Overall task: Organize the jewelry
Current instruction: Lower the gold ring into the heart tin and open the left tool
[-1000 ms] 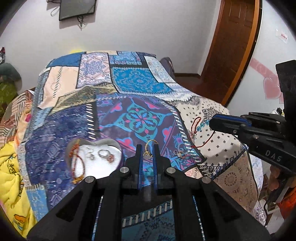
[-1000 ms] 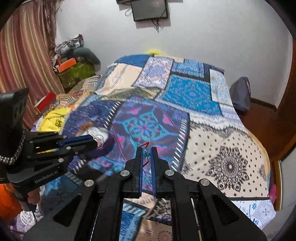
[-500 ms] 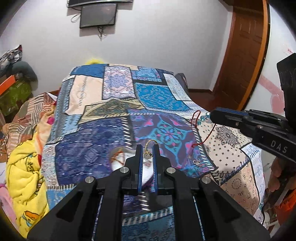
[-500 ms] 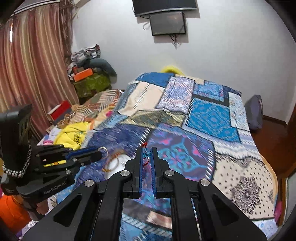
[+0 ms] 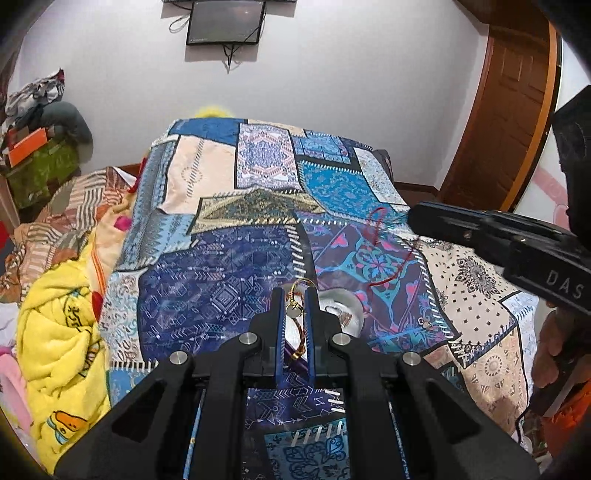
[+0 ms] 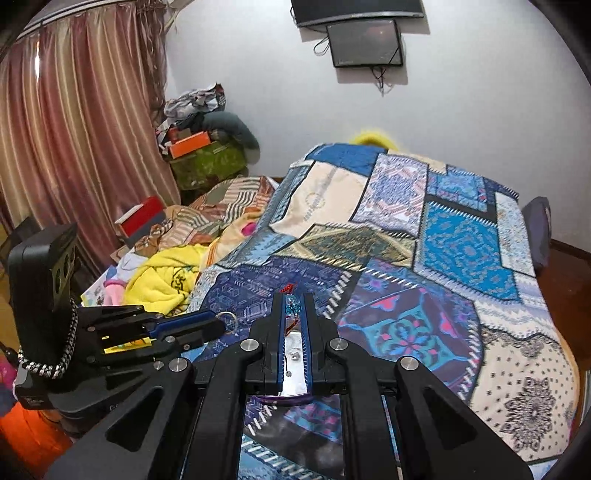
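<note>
My left gripper [image 5: 295, 291] is shut on a small gold ring [image 5: 300, 286] that sticks up between its tips. Just beneath and to the right of its fingers lies the silvery heart-shaped tray [image 5: 345, 302], with a brown cord bracelet [image 5: 300, 341] in it. My right gripper [image 5: 413, 220] hangs at the right, shut on a red cord necklace [image 5: 377, 230] that dangles over the bedspread. In the right wrist view the right gripper [image 6: 293, 295] pinches the necklace's blue beads [image 6: 291, 308] above the tray [image 6: 293, 356]. The left gripper [image 6: 218, 325] with the ring [image 6: 228, 319] is close on the left.
A patchwork bedspread [image 5: 229, 266] covers the bed. A yellow blanket [image 5: 62, 332] and striped cloths are piled along its left side. A wooden door [image 5: 509, 110] stands at the right and a screen [image 5: 225, 20] hangs on the far wall. A hand [image 5: 557, 350] holds the right gripper.
Both grippers have moved left across the bed, each still holding its piece. The tray, earlier left of the left gripper, now lies under both grippers' fingers.
</note>
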